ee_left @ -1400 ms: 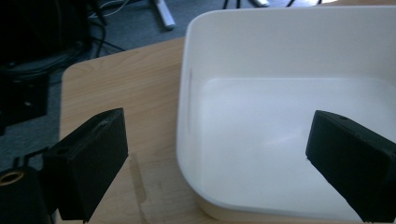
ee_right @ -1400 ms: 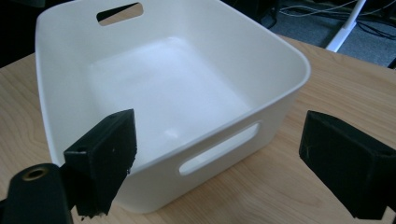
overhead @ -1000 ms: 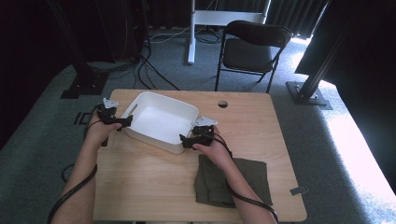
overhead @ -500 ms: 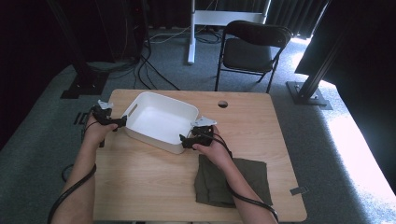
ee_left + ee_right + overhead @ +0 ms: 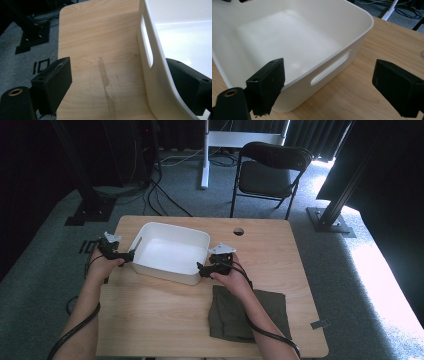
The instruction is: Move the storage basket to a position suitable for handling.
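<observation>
A white plastic tub (image 5: 170, 251) with slotted handles stands empty on the wooden table (image 5: 160, 320). My left gripper (image 5: 127, 255) is at the tub's left end. In the left gripper view it (image 5: 120, 75) is open, with the tub's wall (image 5: 155, 75) between the jaws, one jaw inside and one over the table. My right gripper (image 5: 202, 268) is at the tub's right end. It (image 5: 330, 75) is open too, straddling the tub's rim (image 5: 332, 60) above the handle slot. Neither pair of jaws presses on the wall.
A folded olive cloth (image 5: 270, 312) lies on the table near its front right, under the person's right forearm. A round hole (image 5: 238, 231) is in the tabletop at the back. A black folding chair (image 5: 270, 172) stands behind the table.
The left gripper drew slightly away to the left, then came back to the tub's left wall. The right gripper and the tub have stayed in place.
</observation>
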The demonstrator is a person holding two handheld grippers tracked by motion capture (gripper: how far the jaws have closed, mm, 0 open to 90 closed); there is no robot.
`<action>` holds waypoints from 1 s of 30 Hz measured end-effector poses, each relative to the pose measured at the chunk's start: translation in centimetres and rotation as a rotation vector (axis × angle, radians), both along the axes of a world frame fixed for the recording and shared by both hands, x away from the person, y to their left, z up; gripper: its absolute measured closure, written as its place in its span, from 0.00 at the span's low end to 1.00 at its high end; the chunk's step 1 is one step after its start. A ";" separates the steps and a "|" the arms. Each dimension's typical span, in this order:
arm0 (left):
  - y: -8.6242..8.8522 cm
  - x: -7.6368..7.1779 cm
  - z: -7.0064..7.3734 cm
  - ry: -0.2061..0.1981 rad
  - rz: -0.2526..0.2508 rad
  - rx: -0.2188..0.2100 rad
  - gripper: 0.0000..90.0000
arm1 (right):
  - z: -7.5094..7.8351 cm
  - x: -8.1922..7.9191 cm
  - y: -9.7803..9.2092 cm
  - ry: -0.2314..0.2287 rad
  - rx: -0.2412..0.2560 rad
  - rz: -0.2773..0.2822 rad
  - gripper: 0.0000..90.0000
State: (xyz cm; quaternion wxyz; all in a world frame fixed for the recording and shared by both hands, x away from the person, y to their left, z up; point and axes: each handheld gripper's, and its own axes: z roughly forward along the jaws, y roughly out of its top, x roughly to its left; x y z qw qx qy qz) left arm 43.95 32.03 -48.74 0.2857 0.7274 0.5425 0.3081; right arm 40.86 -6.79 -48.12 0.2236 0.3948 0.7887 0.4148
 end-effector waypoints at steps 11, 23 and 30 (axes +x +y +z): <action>-1.0 -1.7 -0.1 -0.002 -0.033 -0.021 0.13 | 0.2 0.7 -1.4 0.003 -0.024 -0.015 0.12; -2.5 -2.8 -0.3 -0.006 -0.037 -0.057 0.14 | 0.4 1.1 -2.9 0.000 -0.044 -0.045 0.12; -3.6 -3.1 -0.4 -0.019 -0.059 -0.085 0.34 | 0.5 1.2 -3.6 0.010 -0.039 -0.065 0.19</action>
